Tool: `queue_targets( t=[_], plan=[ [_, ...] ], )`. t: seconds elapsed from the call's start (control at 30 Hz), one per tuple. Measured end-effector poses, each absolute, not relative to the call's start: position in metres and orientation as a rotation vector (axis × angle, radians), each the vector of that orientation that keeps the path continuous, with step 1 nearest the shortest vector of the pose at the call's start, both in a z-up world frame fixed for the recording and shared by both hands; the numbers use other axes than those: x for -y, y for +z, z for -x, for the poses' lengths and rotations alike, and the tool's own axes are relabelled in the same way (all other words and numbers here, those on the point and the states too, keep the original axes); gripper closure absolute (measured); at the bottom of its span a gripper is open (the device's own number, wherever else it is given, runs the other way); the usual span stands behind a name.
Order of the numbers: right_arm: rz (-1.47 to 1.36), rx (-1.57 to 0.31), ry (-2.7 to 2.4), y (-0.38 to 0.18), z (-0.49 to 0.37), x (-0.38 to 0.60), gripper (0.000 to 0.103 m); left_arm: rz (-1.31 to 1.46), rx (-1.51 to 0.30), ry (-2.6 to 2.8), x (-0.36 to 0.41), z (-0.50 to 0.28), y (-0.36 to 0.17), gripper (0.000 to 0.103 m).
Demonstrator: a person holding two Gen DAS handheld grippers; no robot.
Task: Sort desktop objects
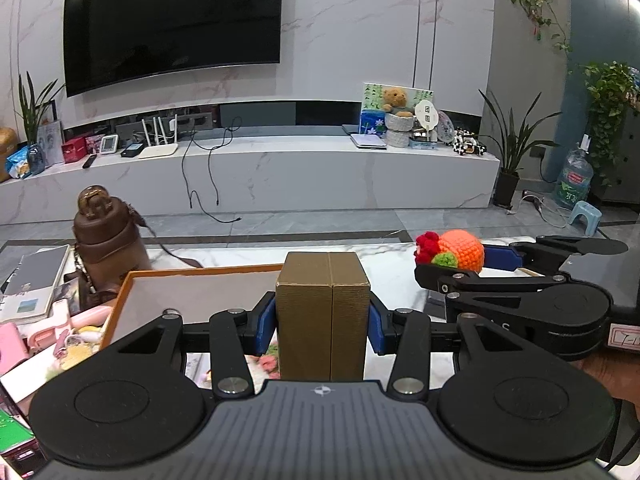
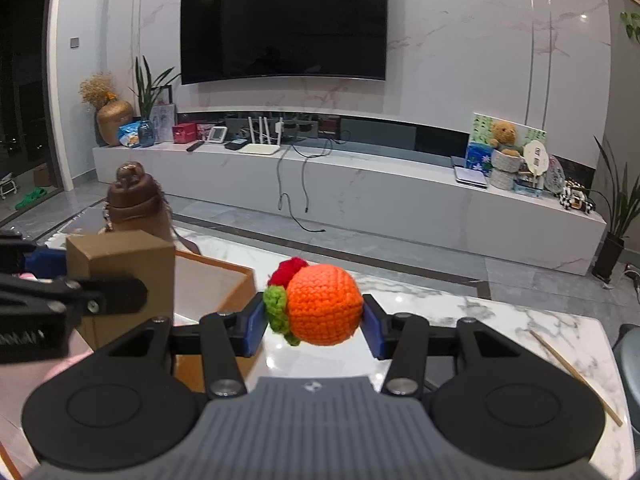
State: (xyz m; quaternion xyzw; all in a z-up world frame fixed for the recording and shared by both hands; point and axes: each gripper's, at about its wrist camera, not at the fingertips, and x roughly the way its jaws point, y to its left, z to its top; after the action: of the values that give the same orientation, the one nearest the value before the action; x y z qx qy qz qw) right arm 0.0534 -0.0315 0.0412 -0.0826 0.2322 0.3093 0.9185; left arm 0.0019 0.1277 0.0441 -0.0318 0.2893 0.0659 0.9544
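A gold cardboard box (image 1: 322, 312) stands upright between the blue pads of my left gripper (image 1: 322, 326), which is shut on it and holds it above the table. In the right wrist view an orange crochet ball (image 2: 324, 304) with red and green trim sits clamped in my right gripper (image 2: 316, 326), lifted off the marble. The same ball (image 1: 456, 250) and right gripper (image 1: 460, 264) show at the right of the left wrist view. The gold box (image 2: 120, 268) and the left gripper appear at the left of the right wrist view. An orange-rimmed open box (image 1: 192, 280) lies under and behind the gold box.
A brown bottle in a leather sleeve (image 1: 106, 248) stands at the table's far left beside a book (image 1: 34, 284) and pink items (image 1: 56, 328). A wooden chopstick (image 2: 576, 376) lies on the marble table (image 2: 460, 320) at right. Beyond the table are floor and a TV bench.
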Motion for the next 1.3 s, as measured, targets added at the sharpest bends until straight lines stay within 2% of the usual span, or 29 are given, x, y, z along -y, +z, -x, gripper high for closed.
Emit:
queue_targets(
  t=[0.73,1.3],
  plan=[
    [0.211,-0.488,0.741,0.032,-0.026,-0.035,0.052,0.063,-0.619,0.197,-0.176,0.027,0.037,0.051],
    [0.333,-0.526,0.845,0.02,-0.006,-0.059,0.052,0.045,-0.731,0.232,-0.202,0.036,0.011,0.051]
  ],
)
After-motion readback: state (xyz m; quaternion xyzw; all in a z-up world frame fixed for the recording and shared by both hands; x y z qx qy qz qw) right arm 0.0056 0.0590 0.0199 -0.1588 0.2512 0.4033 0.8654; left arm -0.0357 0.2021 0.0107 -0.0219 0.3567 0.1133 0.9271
